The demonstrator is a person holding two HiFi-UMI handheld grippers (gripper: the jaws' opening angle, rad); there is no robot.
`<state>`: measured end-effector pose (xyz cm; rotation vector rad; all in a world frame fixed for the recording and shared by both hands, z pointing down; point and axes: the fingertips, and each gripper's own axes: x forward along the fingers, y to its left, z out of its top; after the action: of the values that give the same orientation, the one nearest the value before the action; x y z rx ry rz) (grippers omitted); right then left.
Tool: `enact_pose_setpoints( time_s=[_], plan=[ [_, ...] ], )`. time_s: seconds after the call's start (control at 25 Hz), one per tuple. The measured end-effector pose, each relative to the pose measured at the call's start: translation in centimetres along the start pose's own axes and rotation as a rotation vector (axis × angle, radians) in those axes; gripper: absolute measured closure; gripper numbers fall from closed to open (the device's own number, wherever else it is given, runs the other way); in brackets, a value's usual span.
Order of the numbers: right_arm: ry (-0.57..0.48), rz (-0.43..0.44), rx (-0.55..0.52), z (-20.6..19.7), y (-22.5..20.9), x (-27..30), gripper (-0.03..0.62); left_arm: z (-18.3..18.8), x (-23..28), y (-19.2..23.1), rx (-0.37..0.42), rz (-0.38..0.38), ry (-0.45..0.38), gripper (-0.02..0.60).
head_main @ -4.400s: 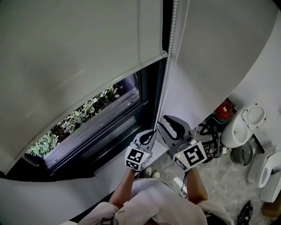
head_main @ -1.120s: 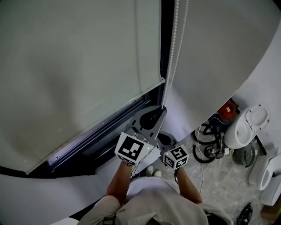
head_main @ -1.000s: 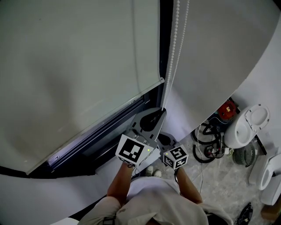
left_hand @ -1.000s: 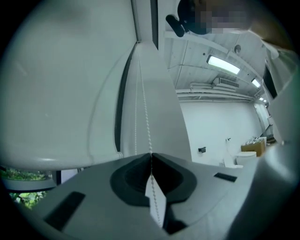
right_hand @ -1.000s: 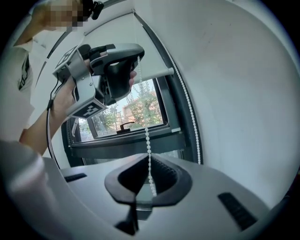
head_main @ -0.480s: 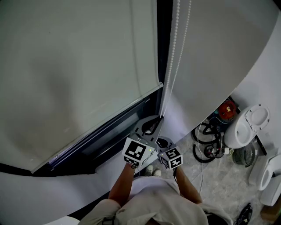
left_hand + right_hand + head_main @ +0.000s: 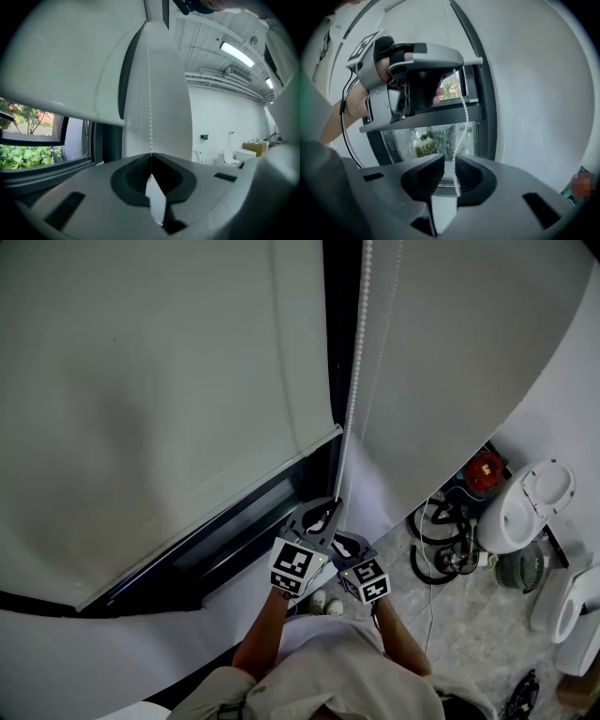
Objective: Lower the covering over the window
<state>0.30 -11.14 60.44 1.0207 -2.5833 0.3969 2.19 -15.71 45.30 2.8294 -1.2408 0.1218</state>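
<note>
A pale roller blind [image 7: 169, 399] hangs over most of the window, its bottom bar [image 7: 216, 512] slanting just above the dark sill. The white bead chain [image 7: 356, 362] runs down beside the frame into my left gripper [image 7: 329, 508], which is shut on it. In the left gripper view the bead chain [image 7: 150, 93] disappears between the closed jaws of my left gripper [image 7: 151, 161]. Just below sits my right gripper [image 7: 345, 542]. Its jaws are opening, and the bead chain [image 7: 463, 117] hangs loose between the parted jaws of my right gripper [image 7: 449, 165], below the left gripper [image 7: 422, 65].
A strip of window with greenery [image 7: 28, 152] stays uncovered below the blind. White wall [image 7: 450, 352] lies right of the chain. On the floor at right are a white toilet [image 7: 525, 507], a red object [image 7: 484, 468] and coiled black cables [image 7: 441, 540].
Both grippers have moved down along the chain. The blind's bottom bar has dropped lower, narrowing the uncovered strip of window.
</note>
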Motion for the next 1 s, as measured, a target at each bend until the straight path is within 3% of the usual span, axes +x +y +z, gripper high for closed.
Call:
enact_pose_setpoints(
  time_s=[0.32, 0.56, 0.8, 1.0],
  plan=[
    [-0.092, -0.042, -0.010, 3.4, -1.6, -3.4, 0.437, -5.3, 0.1, 0.1, -0.028, 0.008, 0.054, 0.566],
    [-0.216, -0.067, -0.068, 9.4, -2.3, -6.3, 0.436, -8.4, 0.0, 0.0, -0.041, 0.013, 0.091, 0.566],
    [-0.357, -0.051, -0.150, 16.2, -1.3, -7.5, 0.439, -8.4, 0.1, -0.4, -0.048, 0.006, 0.081, 0.566],
    [-0.368, -0.028, -0.220, 19.1, -0.6, -6.5, 0.470, -8.3, 0.0, -0.8, -0.055, 0.000, 0.079, 0.566]
  ],
)
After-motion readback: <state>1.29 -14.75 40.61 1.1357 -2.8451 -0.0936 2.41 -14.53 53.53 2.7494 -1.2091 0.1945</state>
